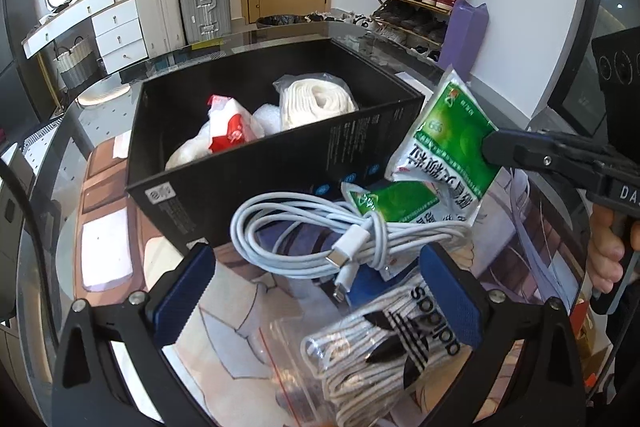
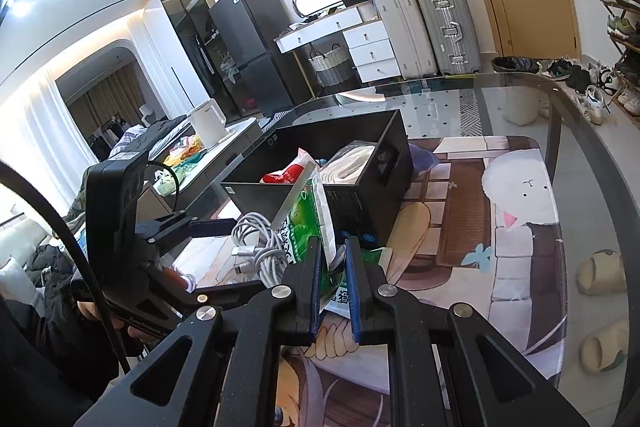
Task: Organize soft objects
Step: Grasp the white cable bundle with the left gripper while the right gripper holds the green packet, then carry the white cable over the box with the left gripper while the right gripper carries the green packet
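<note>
The right gripper (image 2: pixel 334 269) is clamped on a green-and-white sachet (image 1: pixel 448 143), its two blue-padded fingers nearly closed with only the packet's thin edge between them. The sachet hangs lifted off the table, just in front of the claw and level with the near wall of the black box (image 1: pixel 256 183), which stands directly ahead. A second green sachet (image 1: pixel 384 201) lies on the mat below the raised one.

The left gripper (image 1: pixel 316 291) is spread wide and holds nothing. Between and just ahead of its fingers lies a coiled white charging cable (image 1: pixel 304 239), and close under its right finger sits a clear zip bag of white laces with a black Adidas tag (image 1: pixel 384 351).

Inside the box, beyond both claws, three soft items are already stowed: a bagged roll of white fabric (image 1: pixel 320 101) at the far side, a red-and-white packet (image 1: pixel 228 129) nearer the left, and a piece of white padding (image 1: pixel 192 151) beside it.

By this showing the job looks roughly half done. The gripped sachet appears bound for the box next; its twin, the cable and the laces bag remain on the printed table mat (image 2: pixel 516 195). The limp packet could sag or slip from so thin a pinch.
</note>
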Demonstrator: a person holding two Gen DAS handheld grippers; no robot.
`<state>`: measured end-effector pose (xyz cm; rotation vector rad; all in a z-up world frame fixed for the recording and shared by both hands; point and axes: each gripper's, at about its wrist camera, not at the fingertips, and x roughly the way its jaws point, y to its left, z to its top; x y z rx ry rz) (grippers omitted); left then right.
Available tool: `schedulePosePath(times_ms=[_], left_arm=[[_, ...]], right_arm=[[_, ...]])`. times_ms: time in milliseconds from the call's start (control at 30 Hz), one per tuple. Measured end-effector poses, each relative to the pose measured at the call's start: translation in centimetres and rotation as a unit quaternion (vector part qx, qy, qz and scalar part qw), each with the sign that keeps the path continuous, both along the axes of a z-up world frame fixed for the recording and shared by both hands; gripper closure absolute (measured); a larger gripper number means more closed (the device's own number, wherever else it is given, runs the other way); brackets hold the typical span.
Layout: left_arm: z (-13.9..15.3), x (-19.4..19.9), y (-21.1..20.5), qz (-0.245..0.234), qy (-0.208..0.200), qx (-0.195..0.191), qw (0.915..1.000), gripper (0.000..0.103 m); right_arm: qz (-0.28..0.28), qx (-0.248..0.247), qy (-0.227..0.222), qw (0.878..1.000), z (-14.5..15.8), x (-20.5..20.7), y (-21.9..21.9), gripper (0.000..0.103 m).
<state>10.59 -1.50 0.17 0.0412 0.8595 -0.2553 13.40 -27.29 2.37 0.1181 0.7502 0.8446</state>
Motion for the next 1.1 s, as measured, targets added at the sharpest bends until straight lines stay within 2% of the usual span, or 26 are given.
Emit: schedulePosePath(times_ms=[233,300,600,633,667,933,1100], left_arm=[[0.1,0.3,-0.6,-0.017,-0.014,-0.001,0.9998,0.018],[0.1,0.2,-0.6,-0.019,-0.016,0.0,0.9997,0.033],[0.1,-0.4,0.2,-0.018,-0.019,-0.015,0.9995,0.039],[0.2,-0.5,0.3,-0.019,-0.018,-0.019,0.9995,0.043],[0.2,-0.7,0.5,-0.026,-0.013,-0.03,0.9991,0.065],[0.3,-1.2,1.1,-0.012,-0.017,-0.033,0.9992,0.067],[0.6,-1.7,1.6,-0.01,-0.026,-0.045,0.9986,0.081]], right_arm=[[-0.002,-0.003,0.008,1.0,-0.4,0.3,0.0,0.092],[-0.003,-0.004,0.01,1.0,-0.5,0.4,0.0,0.092],[-0.001,-0.003,0.014,1.0,-0.9,0.4,0.2,0.092],[-0.001,-0.002,0.013,1.0,-0.8,0.4,0.2,0.092],[-0.001,-0.002,0.011,1.0,-0.7,0.4,0.2,0.092],[0.0,-0.002,0.001,1.0,-0.2,0.1,0.2,0.092],[0.0,-0.002,-0.001,1.0,0.0,0.1,0.2,0.092]])
